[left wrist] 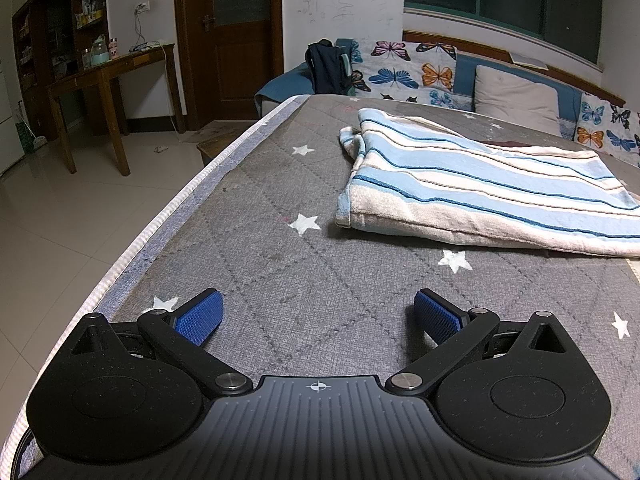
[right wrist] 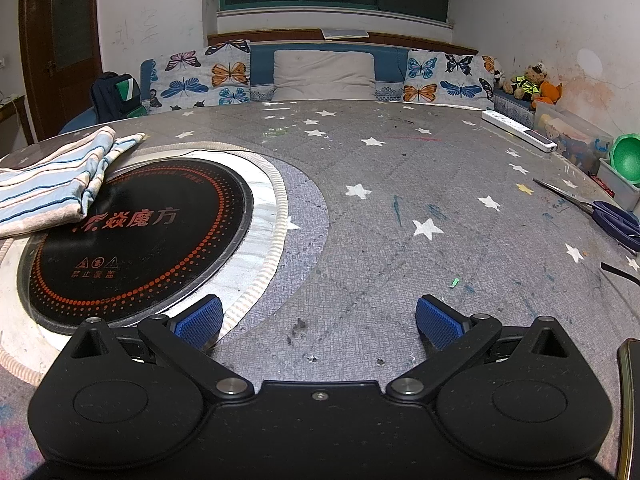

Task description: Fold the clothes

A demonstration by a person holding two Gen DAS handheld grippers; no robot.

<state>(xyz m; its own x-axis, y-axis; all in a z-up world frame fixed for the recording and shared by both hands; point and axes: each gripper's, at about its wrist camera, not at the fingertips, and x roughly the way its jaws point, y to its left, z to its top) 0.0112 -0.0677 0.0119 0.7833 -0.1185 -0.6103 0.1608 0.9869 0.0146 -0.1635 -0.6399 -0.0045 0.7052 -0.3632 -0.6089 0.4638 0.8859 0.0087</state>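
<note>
A blue-and-white striped garment (left wrist: 476, 184) lies folded in a flat stack on the grey star-patterned table cover (left wrist: 280, 280). It also shows at the far left of the right wrist view (right wrist: 52, 184), partly over a round black induction cooktop (right wrist: 140, 240). My left gripper (left wrist: 318, 316) is open and empty, low over the cover, in front of and left of the garment. My right gripper (right wrist: 318, 318) is open and empty over the cover, right of the cooktop and well apart from the garment.
Blue-handled scissors (right wrist: 600, 212) and a white power strip (right wrist: 520, 132) lie at the table's right. A green bowl (right wrist: 628, 160) and toy boxes stand beyond. The table edge (left wrist: 172, 216) runs at the left; a wooden desk (left wrist: 108, 76) stands on the floor. A butterfly-print sofa (right wrist: 320, 72) is behind.
</note>
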